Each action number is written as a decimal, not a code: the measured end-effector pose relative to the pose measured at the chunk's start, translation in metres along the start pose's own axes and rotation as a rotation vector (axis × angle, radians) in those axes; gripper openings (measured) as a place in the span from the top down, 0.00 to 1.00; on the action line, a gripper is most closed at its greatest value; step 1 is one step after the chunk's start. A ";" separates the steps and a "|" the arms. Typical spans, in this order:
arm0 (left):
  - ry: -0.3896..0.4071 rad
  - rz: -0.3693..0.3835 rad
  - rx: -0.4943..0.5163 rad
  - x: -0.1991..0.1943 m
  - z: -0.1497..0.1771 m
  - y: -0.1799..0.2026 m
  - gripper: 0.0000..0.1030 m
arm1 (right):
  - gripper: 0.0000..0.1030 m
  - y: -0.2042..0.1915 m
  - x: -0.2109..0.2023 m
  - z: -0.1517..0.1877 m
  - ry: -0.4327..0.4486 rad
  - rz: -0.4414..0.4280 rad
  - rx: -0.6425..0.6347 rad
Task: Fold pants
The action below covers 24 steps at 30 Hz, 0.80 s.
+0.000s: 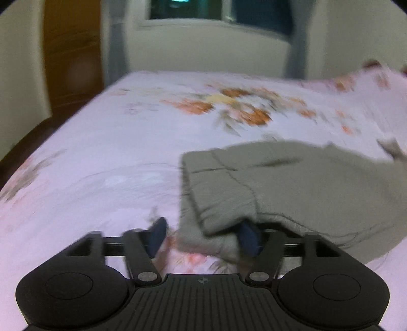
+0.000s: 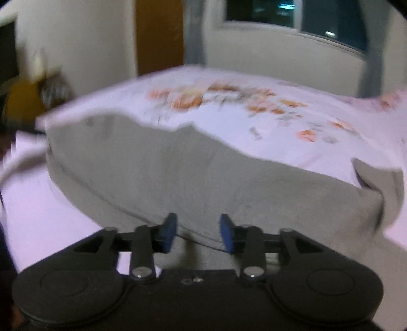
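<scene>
Grey-green pants (image 1: 292, 183) lie on a bed with a pink floral sheet (image 1: 114, 142). In the left wrist view the left gripper (image 1: 203, 236) is open at the cuffed leg end (image 1: 223, 193); cloth lies between the blue pads and drapes over the right pad (image 1: 248, 239). In the right wrist view the pants (image 2: 178, 173) spread wide across the bed. The right gripper (image 2: 198, 233) is open at their near edge, with cloth between the pads. Both views are blurred.
The bed sheet (image 2: 279, 132) stretches toward a wall with a window (image 1: 193, 10). A wooden door (image 1: 73, 56) stands at the left. A dark cluttered area (image 2: 33, 91) sits left of the bed.
</scene>
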<state>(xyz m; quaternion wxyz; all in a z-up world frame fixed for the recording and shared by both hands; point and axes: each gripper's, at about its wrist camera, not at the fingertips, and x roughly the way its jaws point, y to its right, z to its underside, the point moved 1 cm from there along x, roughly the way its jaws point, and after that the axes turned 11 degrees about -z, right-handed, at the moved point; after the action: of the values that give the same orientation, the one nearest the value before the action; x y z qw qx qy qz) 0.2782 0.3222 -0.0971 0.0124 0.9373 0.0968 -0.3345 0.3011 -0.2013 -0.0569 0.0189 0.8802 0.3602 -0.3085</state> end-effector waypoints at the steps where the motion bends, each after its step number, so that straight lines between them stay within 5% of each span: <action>1: 0.010 0.021 -0.062 -0.009 0.002 -0.006 0.37 | 0.54 0.002 -0.008 -0.001 0.022 0.002 0.035; 7: -0.066 0.288 -0.468 -0.008 0.019 -0.021 0.37 | 0.54 0.046 -0.009 0.011 0.081 -0.027 0.390; 14: -0.126 0.323 -0.603 0.023 0.030 -0.015 0.38 | 0.55 0.087 0.005 0.037 0.115 -0.033 0.678; 18: -0.144 0.316 -0.632 0.033 0.034 -0.012 0.62 | 0.56 0.109 0.021 0.053 0.133 -0.058 0.827; 21: -0.157 0.304 -0.644 0.041 0.030 -0.011 0.67 | 0.58 0.120 0.031 0.057 0.173 -0.060 0.901; 22: -0.157 0.300 -0.643 0.044 0.028 -0.011 0.70 | 0.62 0.123 0.033 0.057 0.180 -0.051 0.912; 24: -0.158 0.298 -0.644 0.047 0.024 -0.010 0.78 | 0.94 0.125 0.035 0.055 0.180 -0.002 0.905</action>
<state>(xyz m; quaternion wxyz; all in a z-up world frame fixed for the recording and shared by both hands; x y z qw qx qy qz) 0.2972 0.3383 -0.1449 0.3631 0.8604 0.0582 -0.3528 0.3722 -0.2861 -0.1445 -0.3991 0.8228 0.1903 -0.3571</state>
